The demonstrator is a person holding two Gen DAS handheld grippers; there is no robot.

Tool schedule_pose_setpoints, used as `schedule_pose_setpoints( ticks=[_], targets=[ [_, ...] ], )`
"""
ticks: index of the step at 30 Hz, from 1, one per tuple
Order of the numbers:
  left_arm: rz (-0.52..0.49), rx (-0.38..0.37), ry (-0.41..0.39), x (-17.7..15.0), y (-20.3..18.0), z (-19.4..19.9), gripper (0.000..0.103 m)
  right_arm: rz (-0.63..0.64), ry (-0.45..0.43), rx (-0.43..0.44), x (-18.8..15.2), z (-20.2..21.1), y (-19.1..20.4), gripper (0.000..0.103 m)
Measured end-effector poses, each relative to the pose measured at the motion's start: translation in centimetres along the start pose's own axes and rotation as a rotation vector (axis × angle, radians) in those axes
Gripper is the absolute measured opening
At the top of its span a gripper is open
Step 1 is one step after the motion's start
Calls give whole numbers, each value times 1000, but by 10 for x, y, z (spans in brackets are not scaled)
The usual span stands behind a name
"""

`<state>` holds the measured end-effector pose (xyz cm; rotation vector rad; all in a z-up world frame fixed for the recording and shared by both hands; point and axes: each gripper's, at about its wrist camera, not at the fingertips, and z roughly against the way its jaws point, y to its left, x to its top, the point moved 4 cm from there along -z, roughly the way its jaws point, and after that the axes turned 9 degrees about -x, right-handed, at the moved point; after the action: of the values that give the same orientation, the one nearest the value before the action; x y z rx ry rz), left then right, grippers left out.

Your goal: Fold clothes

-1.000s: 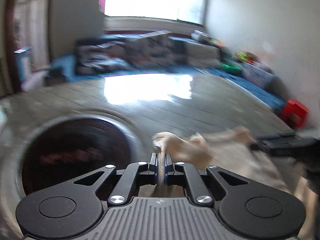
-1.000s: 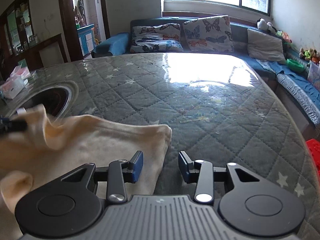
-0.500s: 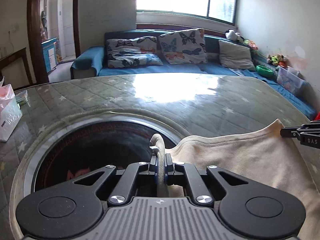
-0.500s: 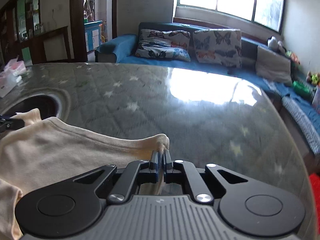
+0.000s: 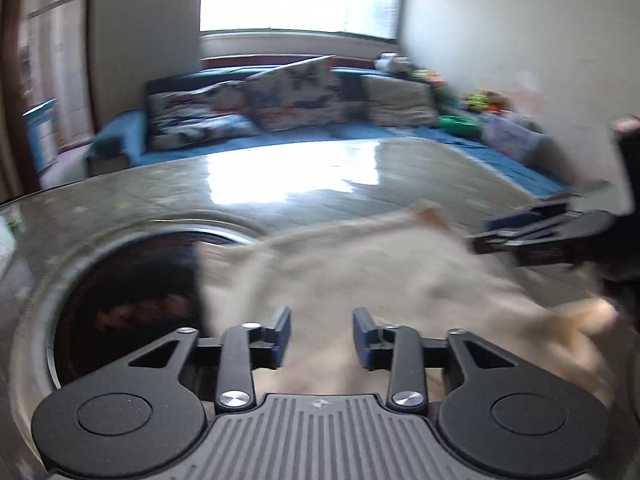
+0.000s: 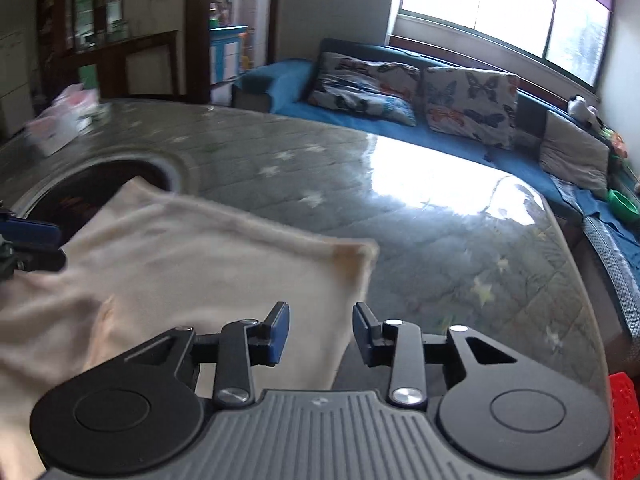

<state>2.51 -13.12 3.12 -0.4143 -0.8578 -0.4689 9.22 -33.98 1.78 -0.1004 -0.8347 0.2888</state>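
A cream garment point(image 5: 360, 272) lies on the quilted grey table top point(image 5: 360, 184), its left edge over the rim of a round dark opening point(image 5: 120, 292). My left gripper point(image 5: 321, 334) is open above the garment and holds nothing. In the right wrist view the same garment point(image 6: 208, 264) lies flat with its far right corner ahead of my right gripper point(image 6: 320, 334), which is open and empty. The right gripper also shows at the right edge of the left wrist view point(image 5: 532, 232), the left gripper at the left edge of the right wrist view point(image 6: 28, 240).
A white tissue box point(image 6: 60, 124) sits on the far left of the table. A blue sofa with butterfly cushions point(image 6: 420, 88) runs behind the table. A red crate point(image 6: 624, 424) stands on the floor past the table's right edge.
Both grippers were shut on the garment's edge half a second ago. Both have opened and let it go; it now lies on the table. Both views are blurred with motion.
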Motion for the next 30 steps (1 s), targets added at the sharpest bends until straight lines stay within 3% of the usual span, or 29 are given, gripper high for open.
schedule_pose_setpoints(
  ticks=[4,13,14,16,18,20,24,30],
  targets=[
    [-82,-42,21,-21,-41,3,44,12,-2,47,-28,34,19,40],
    [-120,49,40,-39,-47,-22,43,4,-15,81,-80,76,58,56],
    [-120,69,39,-41,-45,-24,35,2,-23,77,-83,77,60,60],
    [-103,77,22,-42,-40,-23,25,-1,-39,61,-87,79,64,61],
    [-74,81,9,-41,-34,-17,10,-15,-39,66,-88,79,65,71],
    [-43,96,-21,-39,-28,-8,5,-13,-41,69,-90,79,68,75],
    [66,127,-111,-32,-6,24,2,-14,-41,67,-93,78,72,87],
    [235,227,-264,-33,38,94,1,-27,-38,65,-95,77,75,96]
  ],
)
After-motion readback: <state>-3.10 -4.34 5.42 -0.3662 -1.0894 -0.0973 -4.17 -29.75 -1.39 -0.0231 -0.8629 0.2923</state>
